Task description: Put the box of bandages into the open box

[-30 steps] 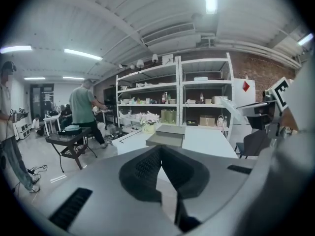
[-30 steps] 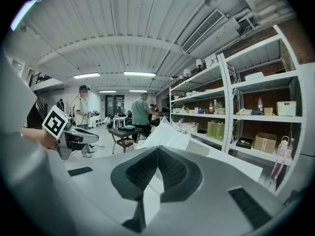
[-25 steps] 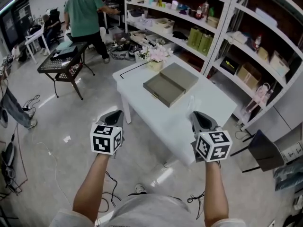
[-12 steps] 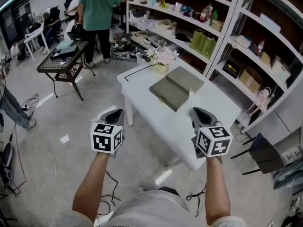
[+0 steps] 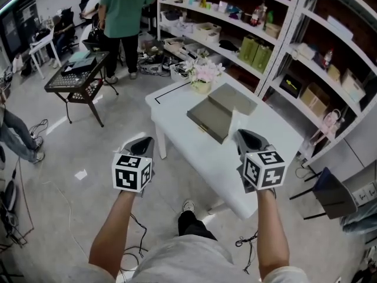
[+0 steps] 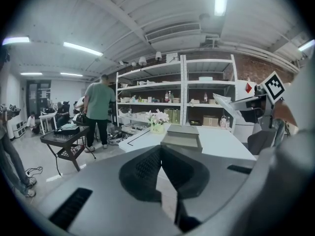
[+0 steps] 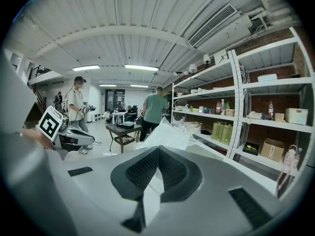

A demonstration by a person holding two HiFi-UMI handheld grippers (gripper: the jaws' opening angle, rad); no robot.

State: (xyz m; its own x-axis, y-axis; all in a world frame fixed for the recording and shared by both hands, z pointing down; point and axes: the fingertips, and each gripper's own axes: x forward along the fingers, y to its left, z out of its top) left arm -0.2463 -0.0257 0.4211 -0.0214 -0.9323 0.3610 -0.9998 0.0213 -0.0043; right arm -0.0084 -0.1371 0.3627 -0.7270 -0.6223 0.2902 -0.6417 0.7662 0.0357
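The open box point(image 5: 219, 112), grey with its lid folded back, lies on the white table point(image 5: 188, 137) beyond both grippers; the left gripper view also shows this box point(image 6: 183, 137). My right gripper point(image 5: 240, 135) hovers over the table's near part, shut on the white box of bandages point(image 5: 231, 121), which sticks up and forward from the jaws toward the open box. In the right gripper view the bandage box point(image 7: 165, 131) juts out past the closed jaws. My left gripper point(image 5: 143, 141) is shut and holds nothing, off the table's left edge above the floor.
A pot of pink flowers point(image 5: 203, 75) stands at the table's far end. White shelving point(image 5: 277, 46) runs behind and right of it. A black mesh table point(image 5: 76, 78) and a person in a green shirt point(image 5: 123, 10) are at the far left. A dark chair point(image 5: 331, 186) sits at right.
I have stepped closer, so the table and the open box appear nearer. The right gripper with the bandage box has moved slightly forward over the table. The person in green walked toward the shelves.
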